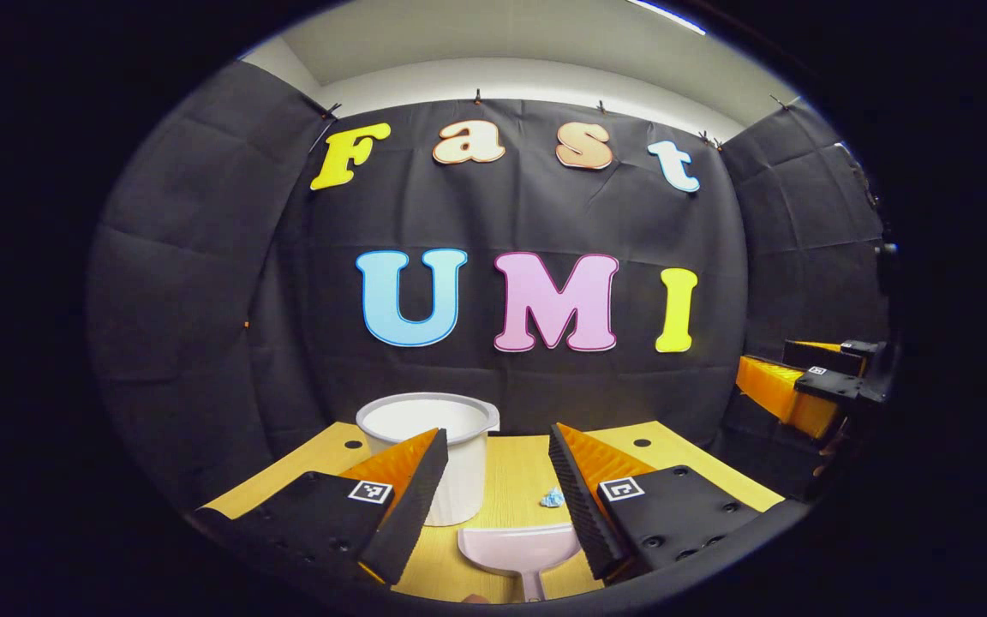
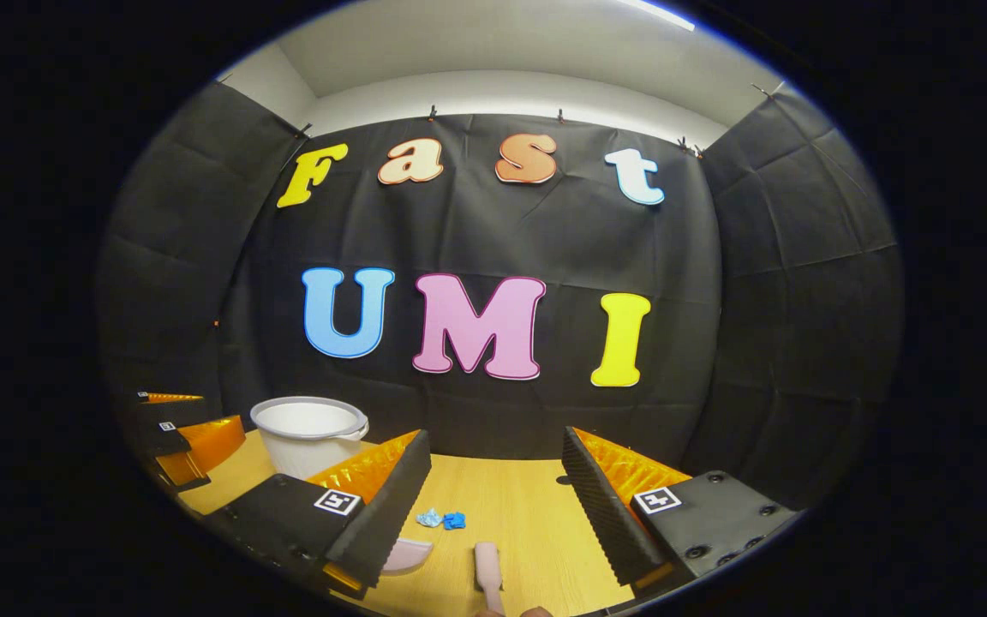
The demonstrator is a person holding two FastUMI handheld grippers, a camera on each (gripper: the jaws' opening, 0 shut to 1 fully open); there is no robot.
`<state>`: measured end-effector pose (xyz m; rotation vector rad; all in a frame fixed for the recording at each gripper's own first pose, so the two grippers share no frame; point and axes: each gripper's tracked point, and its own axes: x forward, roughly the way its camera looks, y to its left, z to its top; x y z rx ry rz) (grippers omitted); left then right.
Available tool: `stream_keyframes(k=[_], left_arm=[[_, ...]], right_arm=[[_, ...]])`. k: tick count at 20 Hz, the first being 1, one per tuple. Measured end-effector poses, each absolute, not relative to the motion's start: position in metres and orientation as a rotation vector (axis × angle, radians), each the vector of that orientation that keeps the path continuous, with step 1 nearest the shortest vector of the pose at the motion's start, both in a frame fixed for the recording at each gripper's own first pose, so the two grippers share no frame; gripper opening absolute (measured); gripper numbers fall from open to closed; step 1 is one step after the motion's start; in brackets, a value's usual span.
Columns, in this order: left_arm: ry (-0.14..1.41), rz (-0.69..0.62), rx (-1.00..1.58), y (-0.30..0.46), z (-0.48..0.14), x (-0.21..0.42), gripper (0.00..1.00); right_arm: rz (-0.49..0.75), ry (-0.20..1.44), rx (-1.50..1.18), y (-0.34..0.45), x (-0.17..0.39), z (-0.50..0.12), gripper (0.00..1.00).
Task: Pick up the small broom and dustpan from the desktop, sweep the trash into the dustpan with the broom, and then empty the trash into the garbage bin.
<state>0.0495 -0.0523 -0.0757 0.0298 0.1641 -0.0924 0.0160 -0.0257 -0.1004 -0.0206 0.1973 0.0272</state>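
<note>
Between parted left tongs (image 1: pixel 498 480), dustpan (image 1: pixel 517 550).

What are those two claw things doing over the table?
Nothing is picked up yet. The left gripper hangs open above the pink dustpan, next to the white bin. The right gripper hangs open above the small broom. Blue scraps of trash lie on the wooden desk.

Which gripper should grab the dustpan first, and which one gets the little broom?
Probably left for the dustpan: it lies between the open left gripper fingers. The broom lies between the open right gripper fingers, so right suits it.
</note>
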Motion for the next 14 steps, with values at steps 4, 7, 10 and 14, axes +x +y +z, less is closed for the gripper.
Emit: stream_keyframes(k=[4,7,10,14], left_arm=[[0.205,-0.099,0.067,-0.058,-0.089,0.061,0.71],[0.353,-0.202,0.027,-0.078,-0.129,0.060,0.70],[0.589,-0.209,-0.049,-0.085,-0.195,0.052,0.71],[0.904,-0.137,-0.020,-0.067,-0.280,0.029,0.72]], right_arm=[[0.066,0.198,-0.034,-0.021,0.036,-0.110,0.99],[0.075,0.204,-0.045,-0.028,0.047,-0.120,0.96],[0.087,0.276,-0.055,-0.036,0.052,-0.152,0.96],[0.094,0.366,-0.031,-0.045,0.056,-0.191,0.97]])
